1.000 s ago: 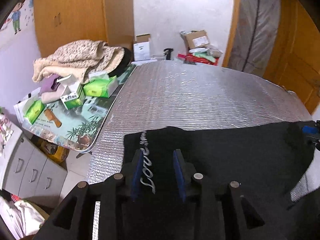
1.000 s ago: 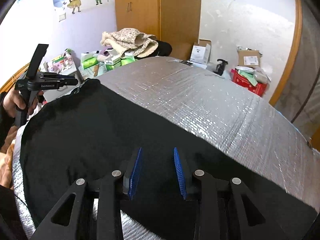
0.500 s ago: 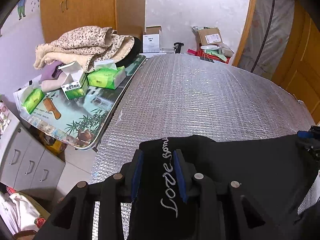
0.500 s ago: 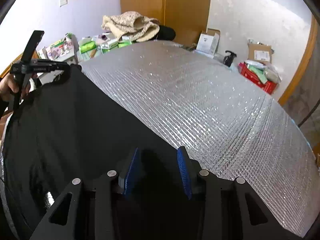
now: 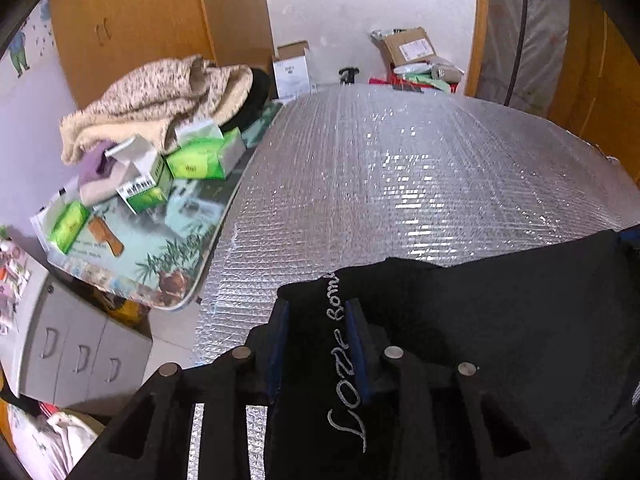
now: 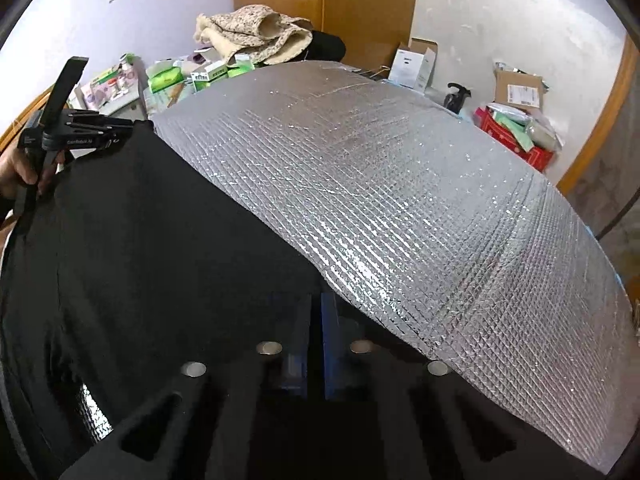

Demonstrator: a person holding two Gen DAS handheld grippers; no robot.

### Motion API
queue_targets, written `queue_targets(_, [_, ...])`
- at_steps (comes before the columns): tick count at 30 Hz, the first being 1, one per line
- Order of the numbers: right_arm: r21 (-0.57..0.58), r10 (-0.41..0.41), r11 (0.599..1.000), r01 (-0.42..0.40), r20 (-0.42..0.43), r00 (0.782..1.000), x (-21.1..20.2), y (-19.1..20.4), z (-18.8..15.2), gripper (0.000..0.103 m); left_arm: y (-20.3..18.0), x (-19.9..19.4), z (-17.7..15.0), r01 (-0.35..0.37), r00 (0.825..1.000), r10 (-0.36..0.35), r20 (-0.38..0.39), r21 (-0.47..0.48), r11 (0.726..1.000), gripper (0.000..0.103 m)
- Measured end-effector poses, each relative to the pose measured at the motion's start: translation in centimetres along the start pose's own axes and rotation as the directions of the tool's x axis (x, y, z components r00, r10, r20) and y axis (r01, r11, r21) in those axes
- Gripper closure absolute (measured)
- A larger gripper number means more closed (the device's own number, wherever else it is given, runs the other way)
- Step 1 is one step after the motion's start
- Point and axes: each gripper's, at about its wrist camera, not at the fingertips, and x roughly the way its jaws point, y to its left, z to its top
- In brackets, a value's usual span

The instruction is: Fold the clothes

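Left wrist view looks across a wide surface covered in silver quilted foil (image 5: 400,168), which fills the middle of the frame and glints under the room light. Along the bottom of the frame lies the black garment (image 5: 500,320), with pale script lettering (image 5: 344,364) running up a band of cloth. The left hand-held gripper (image 5: 316,344) has that lettered band between its blue pads; its jaws are closing and the pads look to be touching the cloth on both sides.

At the left of the frame a side table (image 5: 172,256) with a printed top carries green tissue boxes (image 5: 204,156), a wooden comb (image 5: 106,232) and a heap of beige blankets (image 5: 160,96). Grey drawers (image 5: 76,360) stand at lower left. A wooden wardrobe (image 5: 140,24) fills the upper left, and cardboard boxes (image 5: 408,46) sit against the white back wall.

From the right wrist view, the garment covers the left half of the frame over the foil. The right hand-held gripper (image 6: 316,320) is fully closed, pinching the garment's dark edge at bottom centre. The other gripper, held in a hand (image 6: 16,168), shows at far left.
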Motion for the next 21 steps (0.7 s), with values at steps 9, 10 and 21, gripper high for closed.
queue_targets(9, [0.001,-0.037,0.999,0.037,0.114,0.993,-6.2,1.7,0.3,0.1,0.8,-7.8,0.2,0.038,0.977,-0.028,0.213,-0.039,0.999,0.081])
queue_targets(10, [-0.004,-0.038,0.999,0.039,0.13,0.991,-7.4,2.1,0.2,0.1,0.8,-9.0,0.0,0.043,0.971,-0.032,0.238,-0.042,0.998,0.082])
queue_targets(21, [-0.04,-0.045,0.998,0.056,0.24,0.97,-18.3,9.0,-4.2,0.1,0.3,-20.2,-6.4,0.117,0.9,-0.095,0.425,-0.027,0.993,0.081])
